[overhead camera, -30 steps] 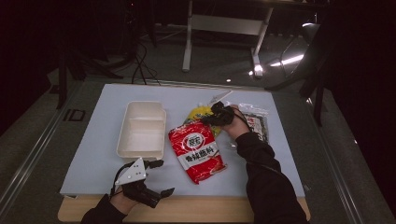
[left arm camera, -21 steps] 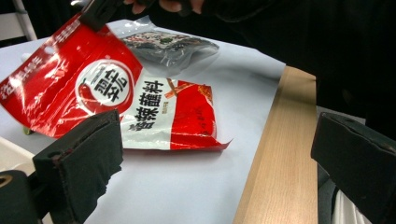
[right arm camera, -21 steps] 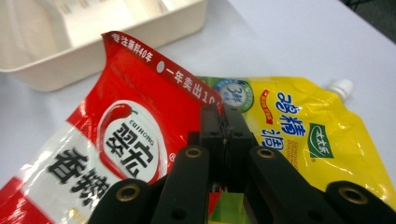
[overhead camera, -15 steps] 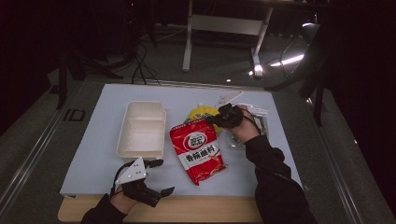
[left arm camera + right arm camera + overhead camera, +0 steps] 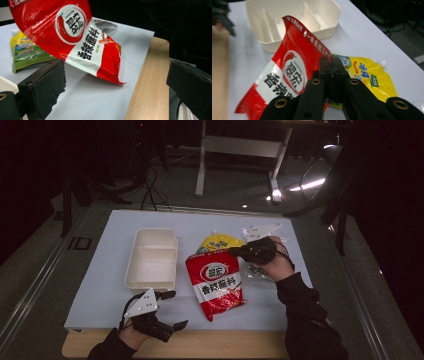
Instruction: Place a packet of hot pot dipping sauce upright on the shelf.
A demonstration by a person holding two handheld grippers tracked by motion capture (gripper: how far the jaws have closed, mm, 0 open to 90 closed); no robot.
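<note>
A red seasoning bag lies in the middle of the white mat, its far end raised off the surface. My right gripper is shut on the bag's upper right edge; in the right gripper view the closed jaws pinch the red bag. A yellow spouted pouch lies flat just behind it. My left gripper stands open near the table's front edge, left of the bag. In the left gripper view the red bag rises ahead, beyond the gap between the wide-apart jaws.
A white divided tray sits left of the bag. A dark clear-wrapped packet lies under my right hand. The mat ends short of the wooden table edge. Chair and stand legs are on the floor beyond.
My right hand has shifted slightly right and toward me, holding the red bag's top edge; that end now stands higher. The left gripper has stayed where it was.
</note>
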